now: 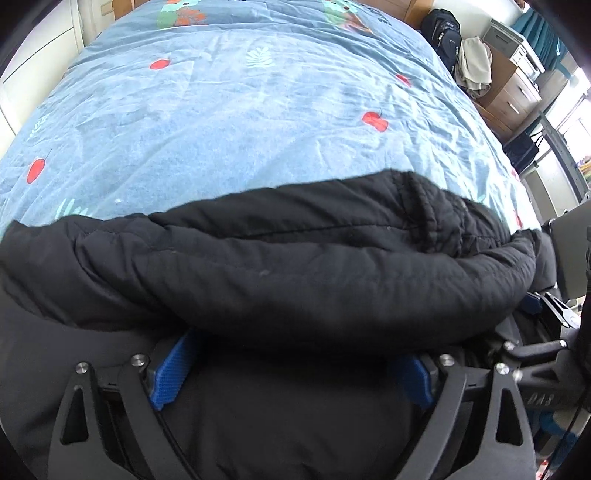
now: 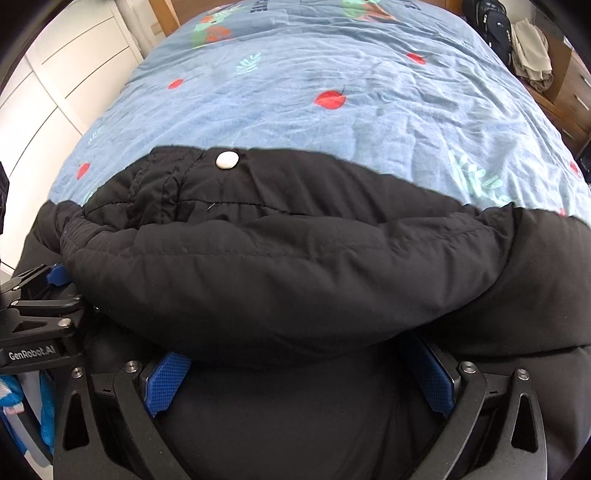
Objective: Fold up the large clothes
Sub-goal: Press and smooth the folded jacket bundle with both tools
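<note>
Jacket: black padded jacket (image 1: 280,266) lay on the blue patterned bedspread (image 1: 229,110), its near edge rolled over into a thick fold; a white snap (image 2: 226,160) showed on top.
Left gripper (image 1: 291,373): you held it spread wide, blue pads (image 1: 170,373) either side of the fold, not pinching.
Right gripper (image 2: 301,380): likewise spread wide under the fold, gripping nothing.
Bedside: dark backpack (image 1: 441,35) beside a wooden drawer unit (image 1: 511,98).
</note>
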The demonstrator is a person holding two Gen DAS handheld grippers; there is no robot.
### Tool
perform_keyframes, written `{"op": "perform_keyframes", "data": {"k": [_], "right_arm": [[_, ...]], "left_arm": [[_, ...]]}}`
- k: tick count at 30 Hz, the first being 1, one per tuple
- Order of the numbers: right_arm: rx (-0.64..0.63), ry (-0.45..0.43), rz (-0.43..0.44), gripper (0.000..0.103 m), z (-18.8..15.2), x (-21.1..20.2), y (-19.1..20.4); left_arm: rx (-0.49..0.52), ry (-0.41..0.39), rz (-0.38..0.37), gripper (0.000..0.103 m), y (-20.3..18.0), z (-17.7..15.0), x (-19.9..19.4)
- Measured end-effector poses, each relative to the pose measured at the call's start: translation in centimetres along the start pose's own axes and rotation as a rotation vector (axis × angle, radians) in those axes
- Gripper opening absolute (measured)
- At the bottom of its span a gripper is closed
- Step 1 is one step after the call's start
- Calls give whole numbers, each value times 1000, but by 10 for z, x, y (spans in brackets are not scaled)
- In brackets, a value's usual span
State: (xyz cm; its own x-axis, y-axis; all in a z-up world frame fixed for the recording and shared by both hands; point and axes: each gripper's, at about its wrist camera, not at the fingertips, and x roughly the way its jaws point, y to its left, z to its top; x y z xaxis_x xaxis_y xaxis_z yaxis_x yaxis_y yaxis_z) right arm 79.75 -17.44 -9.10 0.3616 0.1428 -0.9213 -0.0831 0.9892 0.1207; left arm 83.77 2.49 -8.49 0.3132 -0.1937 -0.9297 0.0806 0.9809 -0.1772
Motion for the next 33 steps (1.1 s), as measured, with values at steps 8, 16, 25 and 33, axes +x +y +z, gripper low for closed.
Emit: {"op": "perform_keyframes", "data": {"k": [8,16,25,33], "right_arm": [[192,17,-171,102,-2,-13,-93],[272,-75,-229,99,-24,-70,-145],[55,-179,-47,100,-36,-94,-47],[69,-93,-59,100,-10,-46,-33]], "left_arm": [[-176,1,155,95,67,14,-24],[-218,-192,163,95,104,-9,-107],[-24,-148,9,95,-1,-24,-84],[-62,-102,69,95,-13,4,-40]]}}
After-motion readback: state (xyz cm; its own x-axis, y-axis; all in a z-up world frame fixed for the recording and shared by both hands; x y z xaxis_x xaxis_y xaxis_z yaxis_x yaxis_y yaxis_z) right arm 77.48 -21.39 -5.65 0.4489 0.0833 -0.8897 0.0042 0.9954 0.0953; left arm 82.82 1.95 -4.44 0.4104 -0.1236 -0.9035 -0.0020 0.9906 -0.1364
